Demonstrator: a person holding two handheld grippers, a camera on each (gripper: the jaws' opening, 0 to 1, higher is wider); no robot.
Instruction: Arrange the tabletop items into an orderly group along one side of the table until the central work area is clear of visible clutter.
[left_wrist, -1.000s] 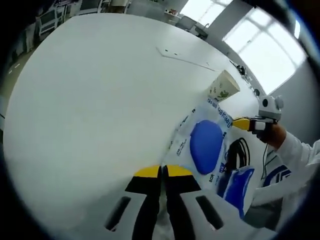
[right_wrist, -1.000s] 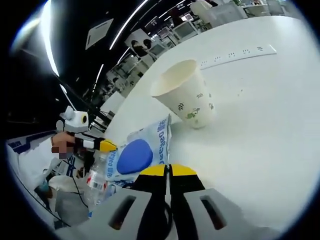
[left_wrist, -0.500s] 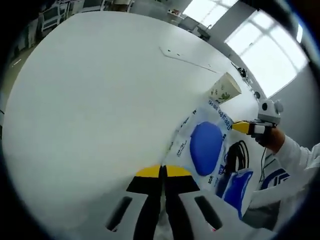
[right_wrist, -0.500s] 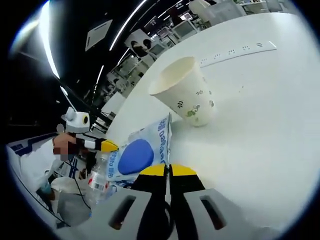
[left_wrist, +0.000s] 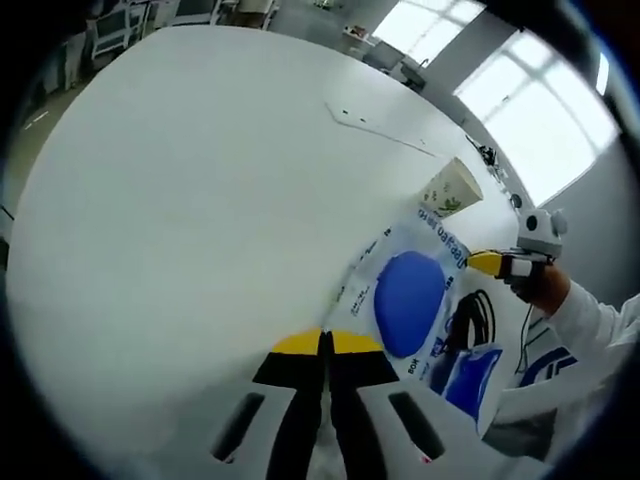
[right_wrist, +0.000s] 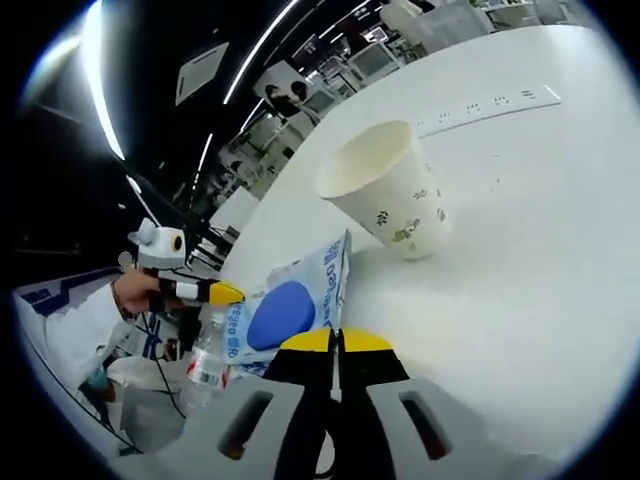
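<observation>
glossy white packet (left_wrist: 402, 290) with blue oval, flat on the smooth white table (left_wrist: 180, 200), 2 o'clock of left gripper (left_wrist: 326, 341) | tapered paper cup (right_wrist: 390, 190) at 12 beyond right gripper (right_wrist: 334, 340) | clear plastic bottle (right_wrist: 207, 355) at 9 | both grippers' jaws pressed together, empty

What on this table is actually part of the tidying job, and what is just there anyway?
Part of the job:
paper cup
blue-and-white packet
clear plastic bottle
black cable

Just there:
white table
socket strip set in the table top
desks and chairs beyond the table
</observation>
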